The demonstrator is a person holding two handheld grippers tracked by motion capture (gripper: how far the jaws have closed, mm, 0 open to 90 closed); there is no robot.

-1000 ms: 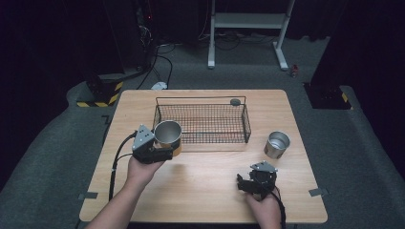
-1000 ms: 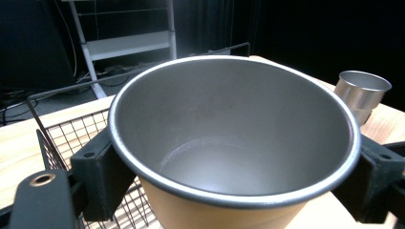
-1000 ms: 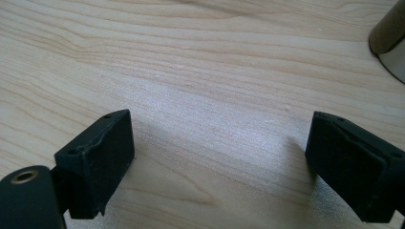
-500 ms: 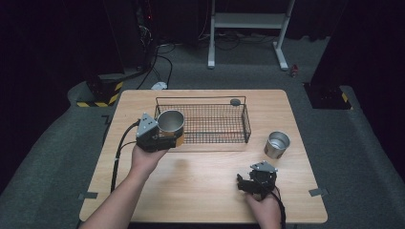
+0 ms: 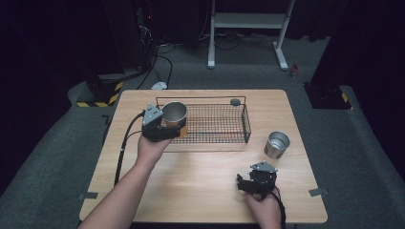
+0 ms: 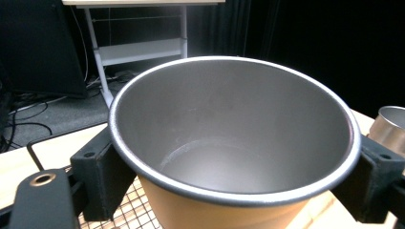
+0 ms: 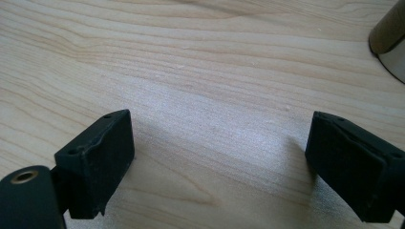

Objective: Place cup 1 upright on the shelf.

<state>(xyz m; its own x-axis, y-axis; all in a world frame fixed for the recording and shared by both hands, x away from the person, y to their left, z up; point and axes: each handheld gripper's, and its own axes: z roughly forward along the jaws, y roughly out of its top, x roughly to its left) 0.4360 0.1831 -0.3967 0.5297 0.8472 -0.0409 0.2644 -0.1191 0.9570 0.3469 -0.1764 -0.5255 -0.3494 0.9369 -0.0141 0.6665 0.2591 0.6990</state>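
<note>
My left gripper (image 5: 172,126) is shut on an orange cup (image 5: 174,113) with a bare metal inside, gripping it by its sides. The cup stays upright, raised over the left end of a black wire basket (image 5: 246,125). In the left gripper view the cup (image 6: 229,157) sits between the two jaws, with basket mesh (image 6: 129,215) below it. My right gripper (image 5: 244,184) rests low at the table's front right, open, with only bare wood between its jaws (image 7: 219,162). A second metal cup (image 5: 277,144) stands on the table to the right of the basket.
The wooden table (image 5: 200,186) has bare room in front of the basket. A small dark round thing (image 5: 235,101) sits at the basket's far rim. The second cup's edge (image 7: 389,38) lies just beyond my right gripper. A white frame stand (image 5: 248,21) is on the floor behind.
My left gripper has carried the orange cup up and away from me, from the basket's near left corner to over its left end. The right gripper has not moved.
</note>
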